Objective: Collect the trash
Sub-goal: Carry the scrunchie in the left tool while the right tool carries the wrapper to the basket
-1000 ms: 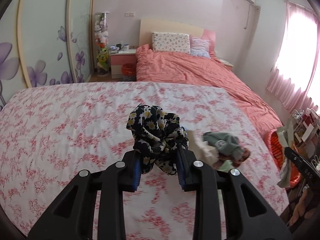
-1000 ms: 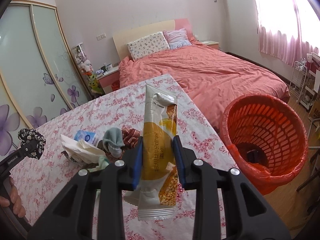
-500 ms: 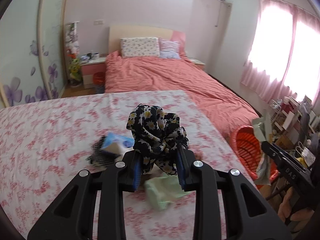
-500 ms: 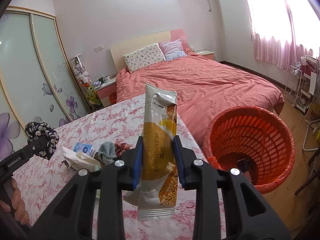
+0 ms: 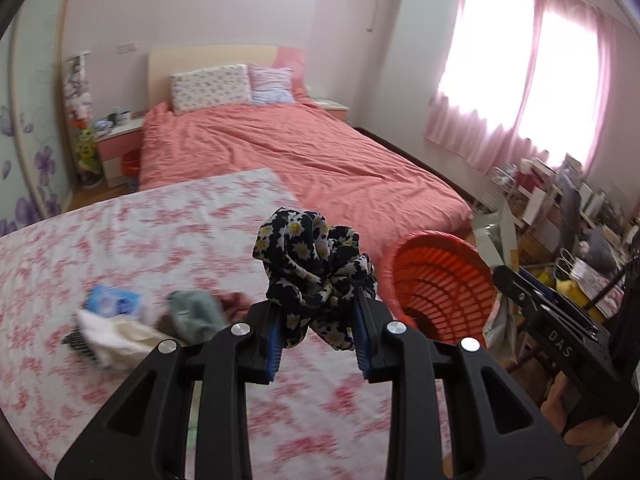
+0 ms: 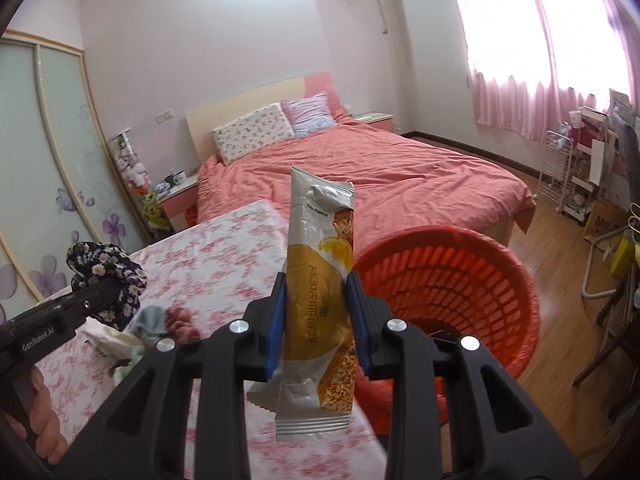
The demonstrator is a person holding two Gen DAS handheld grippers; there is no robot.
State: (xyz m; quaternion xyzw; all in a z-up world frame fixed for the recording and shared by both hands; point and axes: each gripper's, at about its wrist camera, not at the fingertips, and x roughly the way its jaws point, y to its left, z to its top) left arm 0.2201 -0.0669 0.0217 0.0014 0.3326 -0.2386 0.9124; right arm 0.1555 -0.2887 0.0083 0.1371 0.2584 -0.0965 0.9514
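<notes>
- Left gripper (image 5: 318, 334) clamped on a bunched black floral cloth (image 5: 314, 270), blue pads pressed into its folds, cloth bulging up above the fingers.
- Right gripper (image 6: 316, 334) closed on a tall yellow-and-silver snack wrapper (image 6: 320, 292), held upright, torn top well above the pads, crimped bottom hanging below them.
- Red slatted trash basket (image 6: 448, 280) seen just beyond and to the right of the right gripper, standing on the wooden floor (image 6: 560, 360) beside the flowered tabletop (image 6: 224, 256); wrapper in front of its rim, not inside.
- Same basket (image 5: 436, 276) just to the right of the left gripper's fingers, cloth short of its rim.
- Left on the tabletop, to the left of and beyond the left gripper: a crumpled white tissue (image 5: 116, 338), a blue packet (image 5: 112, 300), a grey-green sock (image 5: 196, 314) and a reddish cloth (image 5: 238, 302), bunched close together, blurred.
- Bare fingers (image 6: 40, 412) wrapped around the left gripper's handle at the lower left edge of the right wrist view.
- Pink bed (image 6: 380, 184) farther beyond both grippers.
</notes>
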